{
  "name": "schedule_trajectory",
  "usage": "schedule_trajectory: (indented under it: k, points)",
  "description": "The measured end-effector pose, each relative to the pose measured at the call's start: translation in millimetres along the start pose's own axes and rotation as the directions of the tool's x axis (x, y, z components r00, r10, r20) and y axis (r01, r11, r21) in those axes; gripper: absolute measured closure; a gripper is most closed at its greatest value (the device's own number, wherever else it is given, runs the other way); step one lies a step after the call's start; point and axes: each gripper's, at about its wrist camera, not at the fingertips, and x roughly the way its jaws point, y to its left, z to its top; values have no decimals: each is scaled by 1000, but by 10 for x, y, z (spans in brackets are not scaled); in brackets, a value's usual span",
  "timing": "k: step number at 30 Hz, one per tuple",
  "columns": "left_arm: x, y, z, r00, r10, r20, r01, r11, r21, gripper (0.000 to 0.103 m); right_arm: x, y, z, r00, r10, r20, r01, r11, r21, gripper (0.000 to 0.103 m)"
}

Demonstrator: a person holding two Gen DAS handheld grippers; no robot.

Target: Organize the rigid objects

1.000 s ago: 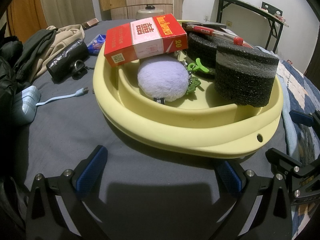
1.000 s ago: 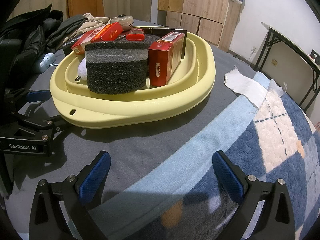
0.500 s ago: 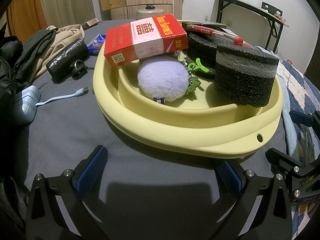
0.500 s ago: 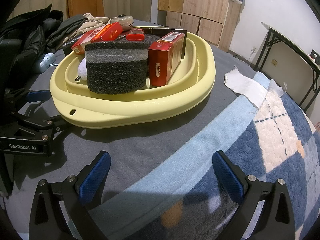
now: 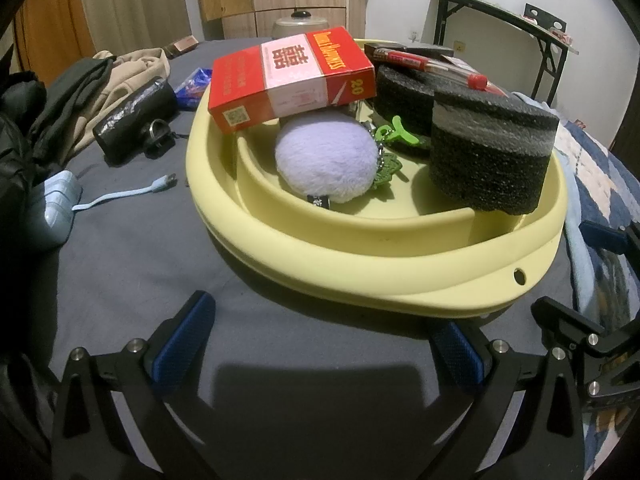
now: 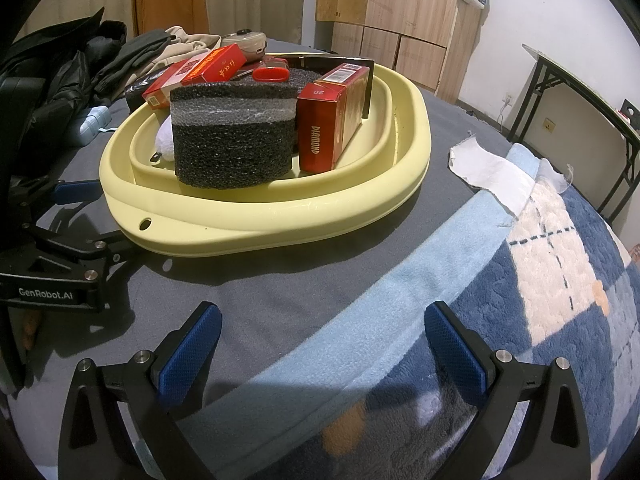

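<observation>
A pale yellow basin [image 5: 360, 276] [image 6: 280, 220] rests on a grey sheet. Inside it are a red and white carton [image 5: 288, 80], a lilac plush ball [image 5: 328, 160], a green clip [image 5: 396, 130], two black foam blocks [image 5: 492, 160] [image 6: 232, 136], red pens [image 5: 424, 64] and a dark red carton [image 6: 332, 120] standing on end. My left gripper [image 5: 320, 340] hovers open just in front of the basin's near rim, nothing between its fingers. In the right wrist view my right gripper [image 6: 320, 344] is open over the blanket edge, short of the basin.
Left of the basin lie a black pouch [image 5: 132, 120], a pale blue charger with cable [image 5: 56, 208], a blue wrapper [image 5: 196, 80] and piled clothes [image 5: 80, 92]. A blue checked blanket [image 6: 540, 300] and a white cloth [image 6: 492, 172] cover the right side. A folding table [image 6: 580, 92] stands behind.
</observation>
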Motion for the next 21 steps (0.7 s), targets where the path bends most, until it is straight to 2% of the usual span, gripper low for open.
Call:
schedule_trajectory:
  k: [21]
  points:
    - [5,18,12,1000,-3,0,3,1000,-2,0,0,-1,0,1000,0,0,0,1000,0,0]
